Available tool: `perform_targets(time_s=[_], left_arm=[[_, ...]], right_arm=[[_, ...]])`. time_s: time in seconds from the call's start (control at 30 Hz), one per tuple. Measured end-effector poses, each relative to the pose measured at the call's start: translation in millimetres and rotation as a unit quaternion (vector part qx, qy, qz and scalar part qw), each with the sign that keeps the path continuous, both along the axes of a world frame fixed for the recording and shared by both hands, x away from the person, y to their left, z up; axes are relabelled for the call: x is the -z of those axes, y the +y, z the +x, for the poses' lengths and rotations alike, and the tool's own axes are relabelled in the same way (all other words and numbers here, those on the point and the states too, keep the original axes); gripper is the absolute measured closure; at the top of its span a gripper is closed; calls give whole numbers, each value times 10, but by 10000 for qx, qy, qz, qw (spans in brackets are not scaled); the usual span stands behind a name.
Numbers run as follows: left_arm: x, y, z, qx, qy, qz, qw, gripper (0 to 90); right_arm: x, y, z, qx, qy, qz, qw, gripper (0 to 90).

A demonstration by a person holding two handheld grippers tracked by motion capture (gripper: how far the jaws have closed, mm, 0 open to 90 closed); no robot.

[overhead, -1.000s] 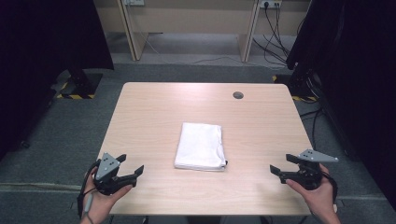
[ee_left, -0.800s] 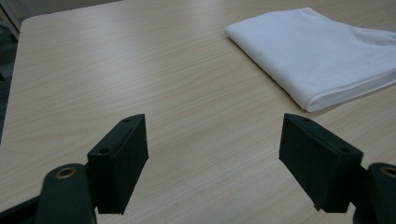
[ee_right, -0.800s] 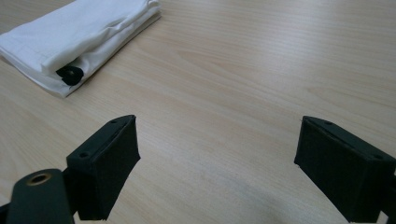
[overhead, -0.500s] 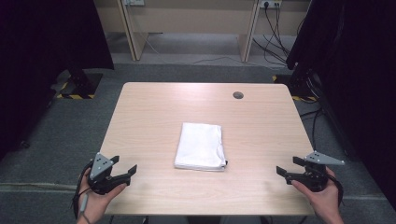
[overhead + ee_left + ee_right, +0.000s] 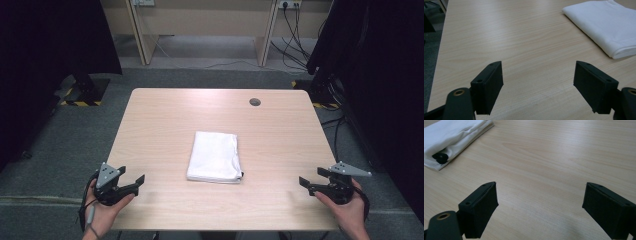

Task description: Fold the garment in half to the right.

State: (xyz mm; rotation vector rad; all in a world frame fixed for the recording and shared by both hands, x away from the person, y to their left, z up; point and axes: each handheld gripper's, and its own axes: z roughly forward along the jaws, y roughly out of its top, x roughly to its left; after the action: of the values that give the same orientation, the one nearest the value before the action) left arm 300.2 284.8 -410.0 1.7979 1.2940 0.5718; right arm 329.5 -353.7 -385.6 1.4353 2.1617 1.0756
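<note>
Since the picture a second ago I have drawn both hands back toward my own edge and a little outward; the folded white cloth [image 5: 214, 157] has not shifted at all. My left hand-held gripper [image 5: 134, 182] now sits near the 7 o'clock corner of the bench [image 5: 165, 115], and my right hand-held gripper [image 5: 306, 184] near the 5 o'clock corner, each well apart from the cloth.

Both are spread wide with nothing between the jaws: in the left gripper view I look between the two black pads at bare wood, and the right gripper view gives the same. I judge I hold them open and low like this so that either one is ready to slide onto an edge of fabric without a pause to open.

The cloth lies flat around the middle of the bench, a neat rectangle with its long sides running from 6 to 12 o'clock. From the left gripper view [image 5: 606, 27] its stacked folds face me at about 1 o'clock; from the right gripper view [image 5: 454, 137] it lies at about 10 o'clock, with a small dark tab or button [image 5: 440, 157] showing at the near corner. A small round dark mark [image 5: 255, 102] sits on the bench toward 1 o'clock, clear of the work.

With one gripper to each side, I can take two corners at once, which I judge is the point of this stance.
</note>
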Motion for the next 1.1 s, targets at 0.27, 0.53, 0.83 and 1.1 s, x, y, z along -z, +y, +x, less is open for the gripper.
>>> perform_targets(time_s=[0.27, 0.53, 0.83, 1.1], left_arm=[[44, 12, 59, -70, 62, -65, 9999, 231], [95, -4, 97, -64, 144, -101, 9998, 230], [143, -37, 152, -39, 204, -147, 9997, 230], [169, -58, 168, -29, 179, -216, 9996, 229]], right_arm=[[37, -54, 20, 122, -6, -1, 9999, 122], [81, -95, 40, 200, 27, -22, 9998, 121], [111, -99, 63, 239, 43, -5, 9997, 120], [148, -84, 67, 276, 36, 49, 9996, 120]])
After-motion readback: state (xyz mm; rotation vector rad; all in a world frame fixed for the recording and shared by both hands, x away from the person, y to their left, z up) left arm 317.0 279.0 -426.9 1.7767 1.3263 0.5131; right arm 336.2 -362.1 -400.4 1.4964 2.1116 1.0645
